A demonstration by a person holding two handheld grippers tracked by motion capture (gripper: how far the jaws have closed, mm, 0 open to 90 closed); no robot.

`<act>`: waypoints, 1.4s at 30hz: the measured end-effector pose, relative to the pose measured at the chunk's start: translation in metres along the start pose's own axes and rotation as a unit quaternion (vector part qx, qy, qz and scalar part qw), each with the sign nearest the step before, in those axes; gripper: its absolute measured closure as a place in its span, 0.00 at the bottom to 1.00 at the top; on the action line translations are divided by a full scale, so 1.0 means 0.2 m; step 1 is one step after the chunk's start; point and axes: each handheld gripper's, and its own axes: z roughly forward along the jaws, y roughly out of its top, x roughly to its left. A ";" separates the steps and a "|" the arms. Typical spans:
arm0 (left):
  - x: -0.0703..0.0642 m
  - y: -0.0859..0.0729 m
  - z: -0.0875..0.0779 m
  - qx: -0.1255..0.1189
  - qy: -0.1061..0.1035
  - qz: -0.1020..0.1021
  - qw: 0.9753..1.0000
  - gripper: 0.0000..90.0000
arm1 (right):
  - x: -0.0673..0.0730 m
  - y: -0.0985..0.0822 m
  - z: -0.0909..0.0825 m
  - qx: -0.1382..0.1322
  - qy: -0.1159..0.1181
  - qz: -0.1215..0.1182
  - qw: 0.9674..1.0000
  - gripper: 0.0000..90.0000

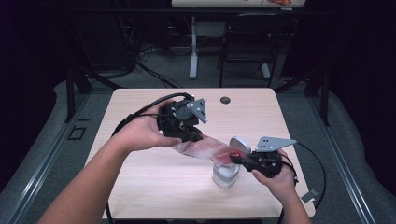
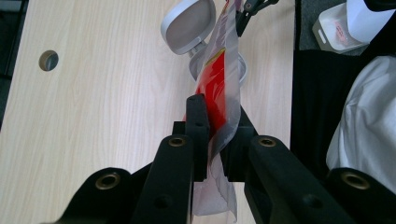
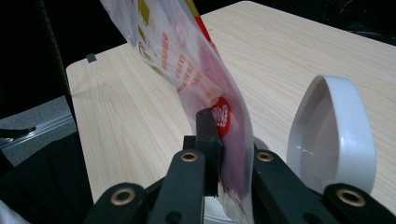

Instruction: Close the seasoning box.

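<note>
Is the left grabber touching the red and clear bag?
Touching. In the left gripper view, the left gripper has its jaws pinched on the bag.

I see a glossy, translucent plastic pouch (image 1: 205,148) with red print at centre frame, over a table (image 1: 140,186) of pale, matt wood-grain laminate. The lidded container (image 1: 227,173) at lower centre looks like smooth white plastic; both gripper bodies look like matt black plastic.
</note>
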 end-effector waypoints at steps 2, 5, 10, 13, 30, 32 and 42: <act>0.00 0.00 0.00 0.001 0.001 0.000 1.000 0.93 | 0.00 0.00 0.00 -0.001 0.002 0.001 1.000 0.98; 0.00 0.00 0.00 0.000 0.001 -0.002 1.000 0.93 | 0.00 0.00 0.00 -0.001 0.002 0.001 1.000 0.98; 0.00 0.01 0.00 0.000 0.001 0.003 1.000 0.93 | -0.01 0.00 0.00 -0.001 0.003 0.003 1.000 0.98; 0.00 0.01 0.00 -0.001 0.000 0.003 1.000 0.93 | -0.01 0.00 0.00 -0.001 0.002 0.003 1.000 0.98; 0.00 -0.03 0.01 -0.019 -0.001 -0.008 1.000 0.93 | 0.00 0.01 -0.02 0.000 -0.002 -0.006 1.000 0.98; 0.00 -0.04 0.01 -0.021 -0.004 -0.010 1.000 0.93 | 0.00 0.01 -0.03 0.003 -0.002 -0.009 1.000 0.98; 0.01 -0.13 0.05 -0.039 -0.011 -0.031 0.999 0.92 | 0.01 0.03 -0.06 0.007 -0.005 -0.018 1.000 0.99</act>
